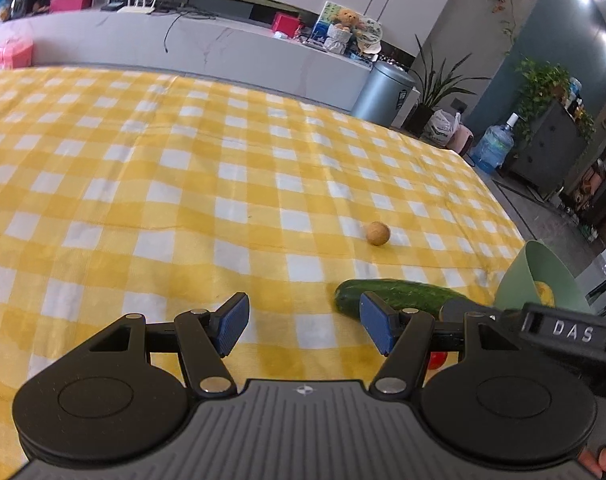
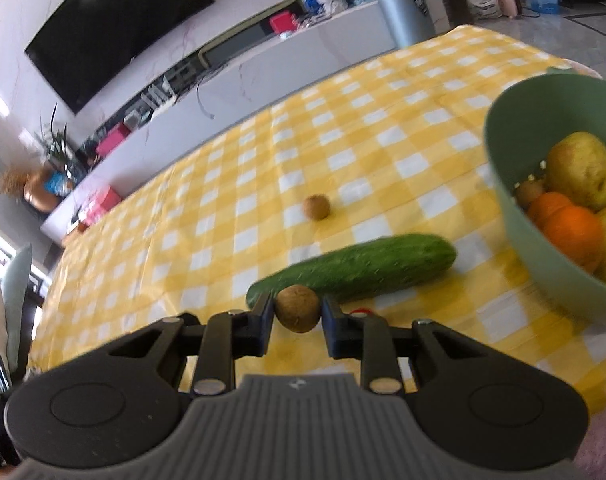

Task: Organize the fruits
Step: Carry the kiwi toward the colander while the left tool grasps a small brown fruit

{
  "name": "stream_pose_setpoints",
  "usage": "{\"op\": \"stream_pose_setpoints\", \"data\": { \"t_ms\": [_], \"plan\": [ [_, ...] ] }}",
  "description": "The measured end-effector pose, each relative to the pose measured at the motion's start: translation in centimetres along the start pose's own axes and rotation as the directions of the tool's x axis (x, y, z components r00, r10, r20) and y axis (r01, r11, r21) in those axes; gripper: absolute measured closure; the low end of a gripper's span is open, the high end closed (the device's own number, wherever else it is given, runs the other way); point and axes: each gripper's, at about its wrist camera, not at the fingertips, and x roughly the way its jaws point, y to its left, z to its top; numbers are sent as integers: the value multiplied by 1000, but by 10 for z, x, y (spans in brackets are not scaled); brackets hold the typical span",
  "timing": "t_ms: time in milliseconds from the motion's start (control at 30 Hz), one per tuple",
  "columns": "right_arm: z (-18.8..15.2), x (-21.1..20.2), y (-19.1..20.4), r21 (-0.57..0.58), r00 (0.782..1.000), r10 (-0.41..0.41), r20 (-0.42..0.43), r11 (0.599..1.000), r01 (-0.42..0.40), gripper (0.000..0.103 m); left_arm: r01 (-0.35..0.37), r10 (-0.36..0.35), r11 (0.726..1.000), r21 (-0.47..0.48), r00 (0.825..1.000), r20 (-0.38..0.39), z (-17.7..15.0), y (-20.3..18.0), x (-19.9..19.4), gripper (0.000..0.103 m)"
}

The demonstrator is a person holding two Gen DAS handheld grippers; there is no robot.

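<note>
Right gripper clamps small brown fruit; cucumber just behind, green bowl near.

Both wrist views low, close, angled down over table; shared: cucumber, green bowl

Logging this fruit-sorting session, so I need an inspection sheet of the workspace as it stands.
Surface: yellow checked tablecloth, lightly creased.
Job's things: green bowl holding oranges and pale fruit; cucumber lying beside it; small brown fruit loose on the cloth; something red behind the tongs, unclear.
Clutter: nothing seen.
Grippers: right tongs shut on another brown fruit; left tongs open, empty.
Cables: one hanging at the counter.
Surroundings: wall TV, bin, plants.
</note>
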Motion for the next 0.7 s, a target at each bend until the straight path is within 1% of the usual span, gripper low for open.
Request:
{"op": "stream_pose_setpoints", "data": {
  "t_ms": [100,233,400,567,633,700],
  "plan": [
    [4,-12,-4,3,998,1,65,1000,-1,81,6,-7,1000,26,1000,10,5,-11,1,28],
    [11,-26,-13,32,990,5,139,999,-10,81,-8,6,997,78,1000,14,14,-29,8,28],
    [19,-41,-28,99,980,-12,198,995,-8,81,-9,9,993,120,1000,4,25,-49,24,28],
    [24,-55,-45,155,971,-4,240,987,-34,81,5,1,983,181,1000,-30,38,-69,49,28],
    [24,-59,-50,182,968,0,251,982,-47,81,-2,12,979,202,999,-44,43,-76,60,28],
    [25,-61,-56,205,967,25,255,976,-79,81,-9,23,977,213,998,-65,48,-81,75,28]
  ]
}}
